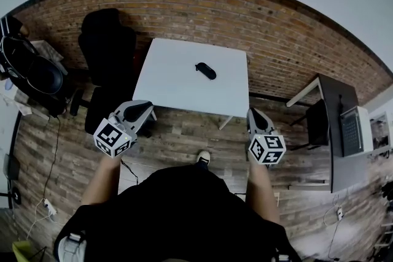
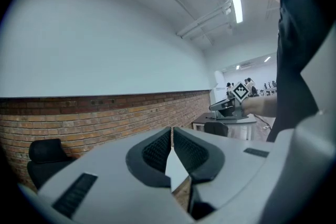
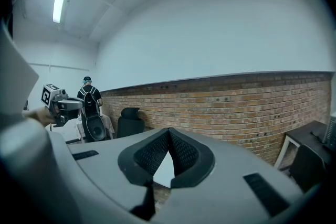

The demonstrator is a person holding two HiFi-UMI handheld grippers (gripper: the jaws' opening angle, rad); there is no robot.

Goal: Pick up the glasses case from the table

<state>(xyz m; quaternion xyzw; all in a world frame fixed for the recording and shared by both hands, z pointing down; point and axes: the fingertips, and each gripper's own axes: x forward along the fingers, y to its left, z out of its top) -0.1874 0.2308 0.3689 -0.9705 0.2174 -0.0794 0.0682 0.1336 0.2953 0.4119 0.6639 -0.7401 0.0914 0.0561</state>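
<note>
Glasses case (image 1: pixel 206 70): small, dark, oval. It lies slantwise on the white surface (image 1: pixel 178 92), right of centre and toward the far edge, nothing touching it. No other object on the surface.

Left tongs (image 1: pixel 140 110) and right tongs (image 1: pixel 253 115) are both held short of the near edge, 1 at each near corner, well apart from the case. Pointing roughly level toward the brick wall (image 1: pixel 276 27).

State of the 2 tongs: left tongs (image 2: pixel 171 136) clenched, pads meeting at the tips, nothing between them. Right tongs (image 3: pixel 168 136) the same, clenched and empty. Pickup not yet begun, by my reading.

Risks from here:
- Either tongs arriving clenched would shove the case, not take it. They need to be released first.
- The case looks smooth and rounded; a pinch off its middle, or along its length, could squirt it out across the slick surface.
- It sits deep on the surface, so it is a long lean. A steep approach could jam a pad tip into the top.

View differences:
- Only the head view shows the case, plus a black chair (image 1: pixel 109 52) at upper left.
- Neither tongs view shows the case, only a white sliver below the pads.
- The left tongs view catches the other tongs at right of frame; the right tongs view catches a person with a backpack (image 3: pixel 90 107) at left.
</note>
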